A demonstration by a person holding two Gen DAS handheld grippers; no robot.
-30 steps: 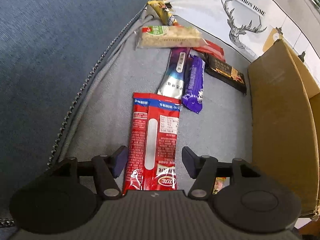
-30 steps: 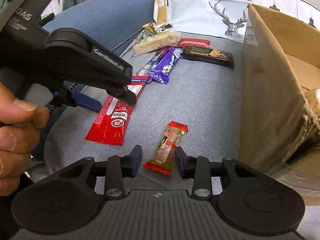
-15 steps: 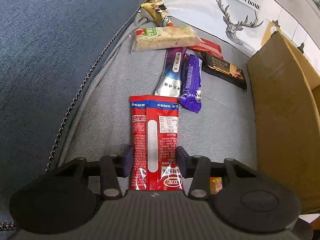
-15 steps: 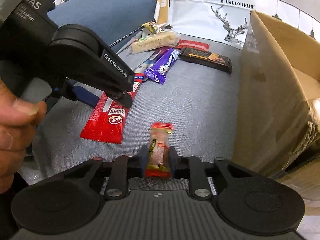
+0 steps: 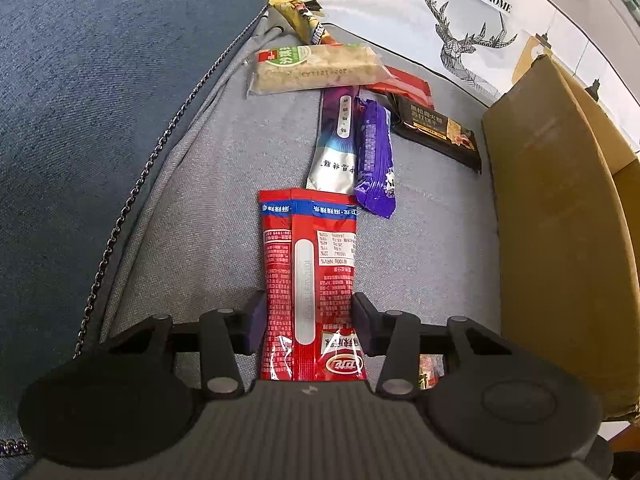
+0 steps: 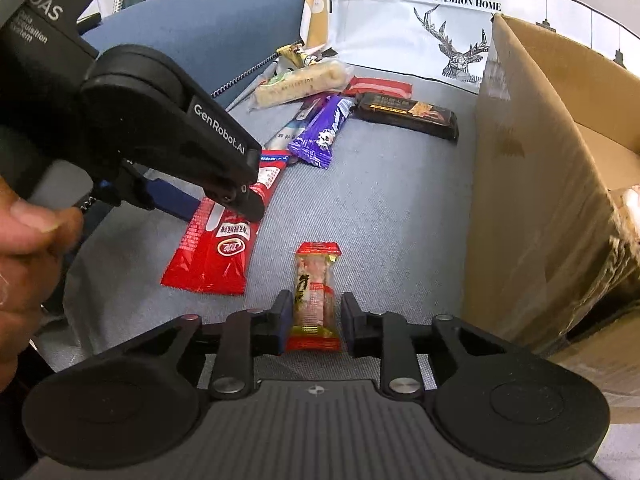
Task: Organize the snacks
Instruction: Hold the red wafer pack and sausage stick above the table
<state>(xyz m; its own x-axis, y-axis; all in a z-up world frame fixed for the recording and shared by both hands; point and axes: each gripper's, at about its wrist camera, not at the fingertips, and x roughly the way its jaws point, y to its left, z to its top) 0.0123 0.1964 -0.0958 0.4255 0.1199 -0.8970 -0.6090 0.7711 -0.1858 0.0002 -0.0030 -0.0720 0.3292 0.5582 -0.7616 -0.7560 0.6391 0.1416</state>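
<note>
My left gripper (image 5: 308,320) is shut on a long red snack packet (image 5: 310,276), which lies on the grey sofa cushion (image 5: 192,208); it also shows in the right wrist view (image 6: 224,248). My right gripper (image 6: 312,316) is shut on a small red-ended clear candy packet (image 6: 314,292), lined up between the fingers. The left gripper body (image 6: 160,136) shows at the left of the right wrist view.
Further back lie a purple bar (image 5: 374,156), a silver-purple sachet (image 5: 334,148), a black bar (image 5: 436,132), a red packet (image 5: 400,86), a pale cereal bar (image 5: 316,68) and a yellow wrapper (image 5: 298,20). An open cardboard box (image 6: 532,184) stands right. A white printed pillow (image 5: 460,12) is behind.
Both grippers closed from open: the left onto the red packet, the right onto the small candy packet, which turned straight between the fingers. Both packets now sit further forward from the camera.
</note>
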